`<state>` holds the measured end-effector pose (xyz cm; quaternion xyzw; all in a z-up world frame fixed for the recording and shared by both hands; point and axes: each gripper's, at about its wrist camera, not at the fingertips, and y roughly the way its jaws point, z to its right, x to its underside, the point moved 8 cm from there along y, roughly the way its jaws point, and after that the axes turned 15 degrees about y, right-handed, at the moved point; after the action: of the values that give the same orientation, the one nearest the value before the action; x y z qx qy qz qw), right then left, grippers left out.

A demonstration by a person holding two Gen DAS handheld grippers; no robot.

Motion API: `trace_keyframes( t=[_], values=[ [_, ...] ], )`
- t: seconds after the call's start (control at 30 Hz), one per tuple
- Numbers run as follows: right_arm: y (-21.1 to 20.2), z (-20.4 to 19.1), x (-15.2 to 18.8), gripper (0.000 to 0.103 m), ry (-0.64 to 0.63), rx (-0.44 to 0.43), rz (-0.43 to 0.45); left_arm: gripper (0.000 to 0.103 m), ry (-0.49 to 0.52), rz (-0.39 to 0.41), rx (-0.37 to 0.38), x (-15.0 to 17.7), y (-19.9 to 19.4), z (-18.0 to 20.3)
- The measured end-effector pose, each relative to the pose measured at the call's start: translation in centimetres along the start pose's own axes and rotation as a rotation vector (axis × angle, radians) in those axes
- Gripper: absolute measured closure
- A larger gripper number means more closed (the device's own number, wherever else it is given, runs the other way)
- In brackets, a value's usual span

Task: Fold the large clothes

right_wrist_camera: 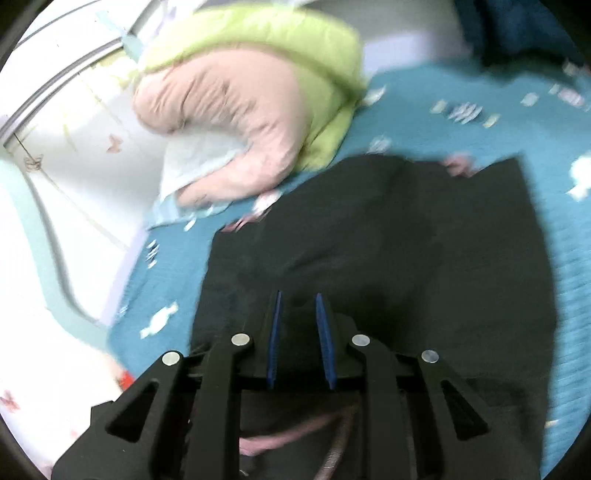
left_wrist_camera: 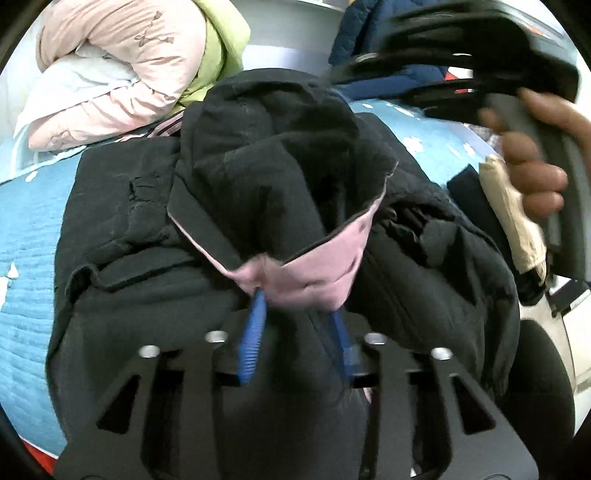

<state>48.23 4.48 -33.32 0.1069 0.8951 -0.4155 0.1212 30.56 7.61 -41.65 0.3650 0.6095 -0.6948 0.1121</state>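
Observation:
A large black jacket [left_wrist_camera: 147, 229] with pink lining [left_wrist_camera: 317, 266] lies on the blue bed cover. My left gripper [left_wrist_camera: 297, 314] is shut on a bunched fold of the jacket at the pink lining and holds it up. My right gripper [left_wrist_camera: 436, 70] shows blurred at the upper right of the left wrist view, held in a hand above the bed. In the right wrist view the jacket [right_wrist_camera: 388, 236] lies flat below my right gripper [right_wrist_camera: 298, 299], whose blue pads stand apart with nothing between them.
A pink and green duvet [left_wrist_camera: 129, 66] with a white pillow is piled at the back left; it also shows in the right wrist view [right_wrist_camera: 243, 96]. Dark blue clothing [left_wrist_camera: 369, 33] lies at the back. The blue bed cover [right_wrist_camera: 461, 110] surrounds the jacket.

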Motion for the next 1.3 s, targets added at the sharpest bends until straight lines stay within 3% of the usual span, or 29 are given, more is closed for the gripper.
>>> trace_keyframes(
  t=[0.1, 0.17, 0.2, 0.23, 0.27, 0.37, 0.47, 0.53, 0.6, 0.67, 0.73, 0.8, 0.83, 0.9, 0.97, 1.03, 1.1, 1.2, 1.3],
  values=[
    [4.8, 3.3, 2.6, 0.084, 0.049, 0.151, -0.136, 0.056, -0.008, 0.001, -0.012, 1.0, -1.5, -0.4],
    [6.5, 6.3, 4.6, 0.088, 0.089, 0.209, -0.183, 0.042, -0.025, 0.009, -0.031, 1.4, -2.5, -1.4],
    [7.0, 8.0, 5.4, 0.09, 0.127, 0.197, -0.194, 0.039, -0.038, 0.019, -0.039, 1.4, -3.1, -2.2],
    [7.0, 8.9, 5.7, 0.101, 0.162, 0.176, -0.193, 0.038, -0.055, 0.028, -0.052, 1.3, -3.6, -3.2],
    [6.8, 10.5, 6.1, 0.103, 0.219, 0.151, -0.19, 0.038, -0.065, 0.029, -0.068, 1.0, -3.9, -4.3],
    [6.6, 12.0, 6.8, 0.103, 0.297, 0.068, -0.191, 0.038, -0.088, 0.034, -0.124, -0.1, -4.1, -7.4],
    [6.8, 11.2, 6.4, 0.103, 0.244, 0.098, -0.197, 0.037, -0.078, 0.041, -0.16, -1.8, -3.7, -9.7],
    [6.5, 10.2, 6.1, 0.1, 0.208, 0.117, -0.213, 0.03, -0.072, 0.037, -0.165, -3.2, -3.2, -11.5],
    [5.2, 8.5, 4.8, 0.095, 0.163, 0.101, -0.212, 0.025, -0.09, 0.023, -0.162, -4.6, -2.3, -13.5],
    [3.6, 6.8, 3.2, 0.081, 0.12, 0.088, -0.191, 0.024, -0.111, 0.019, -0.159, -6.2, -1.5, -15.3],
    [1.9, 5.4, 0.8, 0.066, 0.094, 0.08, -0.152, 0.024, -0.145, 0.015, -0.136, -8.2, -0.5, -17.4],
    [0.5, 4.4, -2.6, 0.064, 0.096, 0.082, -0.103, 0.018, -0.169, 0.0, -0.146, -10.2, 0.6, -18.9],
    [0.2, 4.2, -4.4, 0.057, 0.12, 0.083, -0.087, 0.017, -0.181, -0.008, -0.144, -11.4, 1.5, -19.8],
    [0.0, 4.8, -7.8, 0.052, 0.185, 0.107, -0.054, 0.014, -0.207, -0.043, -0.119, -13.4, 3.8, -21.0],
    [0.7, 6.0, -11.2, 0.047, 0.172, 0.187, -0.038, 0.014, -0.26, -0.09, -0.074, -15.3, 6.7, -22.0],
    [1.4, 6.4, -13.7, 0.041, 0.189, 0.212, -0.024, 0.014, -0.316, -0.136, -0.063, -16.4, 9.0, -23.1],
    [3.3, 7.9, -16.2, 0.04, 0.293, 0.228, -0.06, 0.014, -0.396, -0.147, -0.027, -17.6, 11.2, -23.9],
    [5.1, 10.0, -18.4, 0.037, 0.344, 0.299, -0.08, 0.013, -0.491, -0.21, -0.037, -17.8, 13.9, -25.3],
    [6.7, 12.6, -19.9, 0.036, 0.407, 0.363, -0.085, 0.013, -0.52, -0.266, -0.032, -17.4, 15.9, -25.8]
  ],
)
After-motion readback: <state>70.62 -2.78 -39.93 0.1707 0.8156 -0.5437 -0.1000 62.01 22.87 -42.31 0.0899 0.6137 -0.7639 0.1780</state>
